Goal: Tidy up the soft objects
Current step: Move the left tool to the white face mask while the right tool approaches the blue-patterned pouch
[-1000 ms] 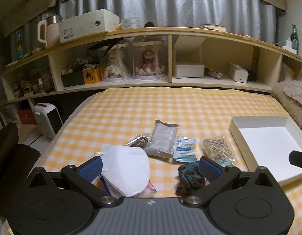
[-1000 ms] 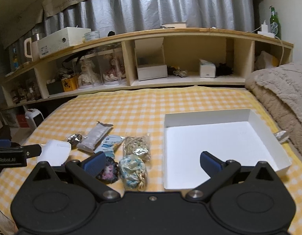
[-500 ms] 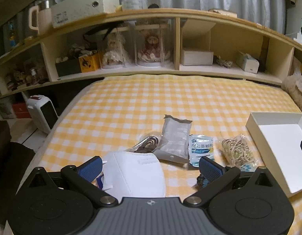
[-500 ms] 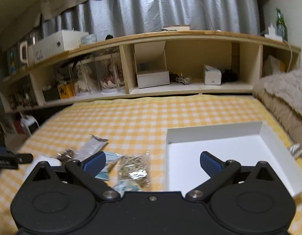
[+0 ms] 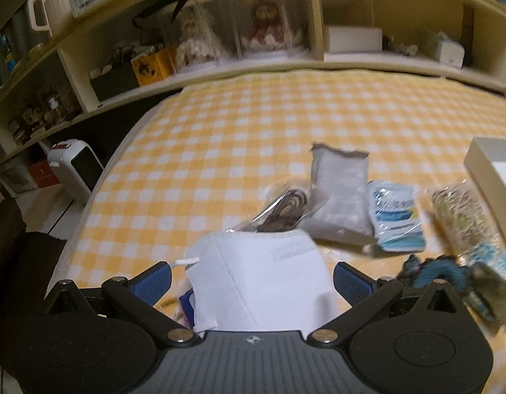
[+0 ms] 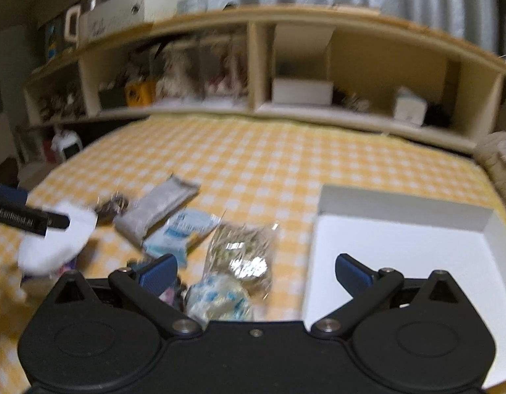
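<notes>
The white face mask (image 5: 256,282) is seen lying on the yellow checked bed (image 5: 253,124), between the spread pads of the left hand-held gripper (image 5: 252,277), which are apart and not yet touching it. The right hand-held gripper (image 6: 255,271) is likewise held apart and grips nothing, poised above the bag of rubber bands (image 6: 243,256) and the blue-patterned pouch (image 6: 220,300).

A slip is judged likely if the mask is pinched only by its top layer, since thin fabric would fold away from the pads. The strap (image 5: 187,261) near the left pad could be snagged. The cellophane packet (image 5: 286,207) tucked just behind the mask might be dragged along.

The white open box (image 6: 401,249) sits at the right, its near wall raised; a low carry could be caught on it. Ample open bedding is left beyond the items toward the shelf (image 5: 253,62).
</notes>
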`<state>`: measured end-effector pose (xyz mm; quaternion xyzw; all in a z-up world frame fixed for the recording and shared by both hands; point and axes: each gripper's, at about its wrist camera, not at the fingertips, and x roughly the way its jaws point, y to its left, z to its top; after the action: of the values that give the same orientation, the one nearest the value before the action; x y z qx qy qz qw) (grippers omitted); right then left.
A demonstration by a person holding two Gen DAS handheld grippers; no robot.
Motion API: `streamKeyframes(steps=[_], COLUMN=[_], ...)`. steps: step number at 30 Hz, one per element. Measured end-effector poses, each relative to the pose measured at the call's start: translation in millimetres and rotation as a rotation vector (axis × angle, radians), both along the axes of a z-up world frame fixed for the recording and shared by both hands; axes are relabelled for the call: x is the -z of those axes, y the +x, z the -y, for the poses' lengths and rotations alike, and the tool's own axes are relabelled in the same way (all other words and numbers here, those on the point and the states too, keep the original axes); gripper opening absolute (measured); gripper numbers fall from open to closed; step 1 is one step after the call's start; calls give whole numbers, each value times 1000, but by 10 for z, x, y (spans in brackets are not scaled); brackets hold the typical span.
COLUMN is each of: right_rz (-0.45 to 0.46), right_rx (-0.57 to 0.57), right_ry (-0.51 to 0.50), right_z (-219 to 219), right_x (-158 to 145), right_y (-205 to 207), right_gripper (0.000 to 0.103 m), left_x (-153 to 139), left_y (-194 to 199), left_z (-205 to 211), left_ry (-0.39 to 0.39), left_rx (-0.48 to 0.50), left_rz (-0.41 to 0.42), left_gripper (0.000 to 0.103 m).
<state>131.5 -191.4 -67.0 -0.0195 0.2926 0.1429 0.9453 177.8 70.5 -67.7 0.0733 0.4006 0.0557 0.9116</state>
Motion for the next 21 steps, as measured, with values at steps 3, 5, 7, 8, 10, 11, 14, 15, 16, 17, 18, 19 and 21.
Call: streamKeyframes(steps=[3,5,7,8,10,11,14,15,16,17,18,19,21], right_rz=[-58,-90,-123,-136,-160,-156,-166,-173,-179,-183,-187,-192,-201], right_rx=[-37,-42,-35,-41,-55,-57,-73,-74,-75,-77,-80,-85,-91], right_ry=[-34,-45,-48,-44,-34,-32,-22,-10,-5,-4,-3,0,10], right_z=[-65,-88,-104,-101,-109,-116,-135,-132,-133,-140,-146,-155,-168], right_x=[115,177,222,242,273,277,279,281,286,293,302,311,320], right_y=[58,81,113,125,146,144,150,145,145,145,136,127,113], right_gripper=[103,103,99,94,88,88,82,80,80,80,79,78,76], left_x=[86,156,224,253,288,297,300,301,305,312,316,319,319], left_y=[57,92,118,129,149,151,158,156,161,164,167,172,164], left_z=[-27,-21,-13,-6,3,7,21,21,22,25,26,32,41], left_ry=[-1,0,-5,-11,-19,-25,-26,-24,-21,-16,-10,-4,9], left_rx=[-4,3,13,18,25,27,29,30,31,33,34,35,37], left_rz=[-37,-69,-94,-102,-117,-119,-122,-124,-128,-134,-141,-146,-147], left_gripper=[103,103,103,103,103,103,101,99,96,91,87,84,75])
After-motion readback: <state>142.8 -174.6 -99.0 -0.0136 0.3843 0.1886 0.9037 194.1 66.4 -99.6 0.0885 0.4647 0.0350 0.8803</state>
